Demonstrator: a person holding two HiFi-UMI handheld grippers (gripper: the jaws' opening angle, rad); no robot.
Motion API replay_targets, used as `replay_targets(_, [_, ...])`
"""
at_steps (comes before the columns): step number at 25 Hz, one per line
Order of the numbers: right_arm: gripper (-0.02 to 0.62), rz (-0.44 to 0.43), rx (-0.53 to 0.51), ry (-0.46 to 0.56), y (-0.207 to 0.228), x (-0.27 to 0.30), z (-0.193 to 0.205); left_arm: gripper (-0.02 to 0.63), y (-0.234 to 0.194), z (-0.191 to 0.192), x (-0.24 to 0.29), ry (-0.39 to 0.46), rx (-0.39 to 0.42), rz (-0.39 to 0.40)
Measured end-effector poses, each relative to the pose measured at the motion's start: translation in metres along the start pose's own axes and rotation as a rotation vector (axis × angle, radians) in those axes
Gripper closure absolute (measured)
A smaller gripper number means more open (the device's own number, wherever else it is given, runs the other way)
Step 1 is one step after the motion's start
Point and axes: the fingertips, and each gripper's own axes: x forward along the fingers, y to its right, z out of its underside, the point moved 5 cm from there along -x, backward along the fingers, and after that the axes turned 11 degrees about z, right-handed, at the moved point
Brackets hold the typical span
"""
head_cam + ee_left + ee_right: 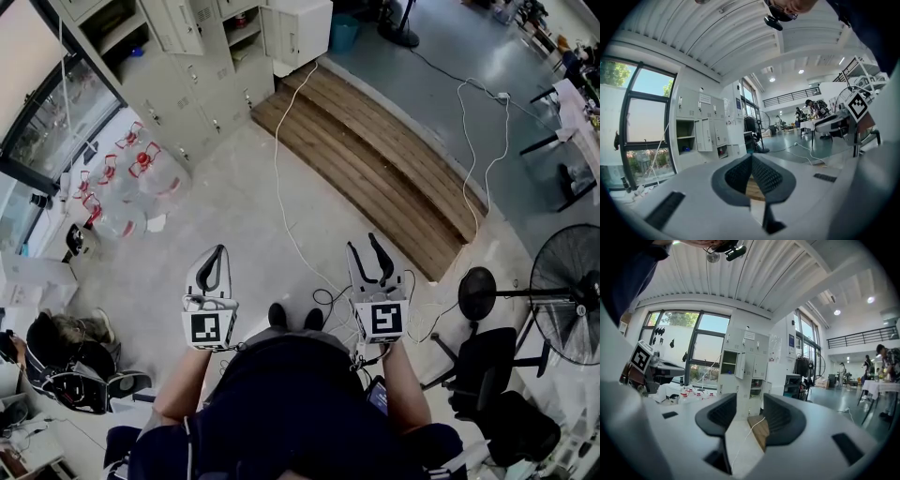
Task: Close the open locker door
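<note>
1. Both empty: left gripper (219,251) jaws clenched, right gripper (364,244) jaws released
2. Open locker door (740,365) sits at 11 o'clock, well apart; approach is likely the step in hand
3. Next calls for walking closer, then pushing it shut

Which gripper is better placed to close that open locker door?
Right, probably: the open locker door sits straight ahead of the right gripper, jaws apart; the left gripper is shut and aimed beside it.

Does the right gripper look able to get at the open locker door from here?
Likely not yet: the right gripper, jaws apart and empty, is well short of the open locker door across the floor; nothing blocks the way.
</note>
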Motion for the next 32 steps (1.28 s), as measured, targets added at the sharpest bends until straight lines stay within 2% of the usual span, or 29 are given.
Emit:
replay_targets(3, [0.314,-0.032,-0.007,0.041,-0.006,0.007,-0.011,0.601,-0.005,-0.002,0.003,0.031,-0.014,0.001])
replay_targets(5, [0.247,-0.068,-0.047,0.064,-0.013,0.011,-0.013,0.601,-0.007,-0.002,0.004,0.048,-0.019,0.007])
replay_targets(8, [0.169,-0.101,-0.087,0.055,-0.021,0.016,-0.014,0.601,-0.012,0.002,0.004,0.054,-0.012,0.026])
replay_targets(12, [0.149,-0.108,-0.127,0.032,-0.029,0.028,-0.013,0.601,-0.021,0.005,0.008,0.072,-0.014,0.055])
replay_targets(17, [0.149,-0.086,-0.109,-0.007,-0.037,0.049,-0.013,0.601,-0.04,0.002,0.018,0.1,0.003,0.093])
replay_targets(22, [0.15,-0.088,-0.107,-0.027,-0.03,0.084,-0.011,0.601,-0.056,0.008,0.043,0.073,-0.021,0.098])
replay_targets(27, [0.15,-0.1,-0.105,-0.028,-0.001,0.144,-0.002,0.601,-0.066,0.013,0.096,0.042,-0.003,0.091])
replay_targets(32, [0.153,-0.142,-0.073,-0.035,0.052,0.237,0.012,0.601,-0.076,0.007,0.19,0.032,-0.029,0.067])
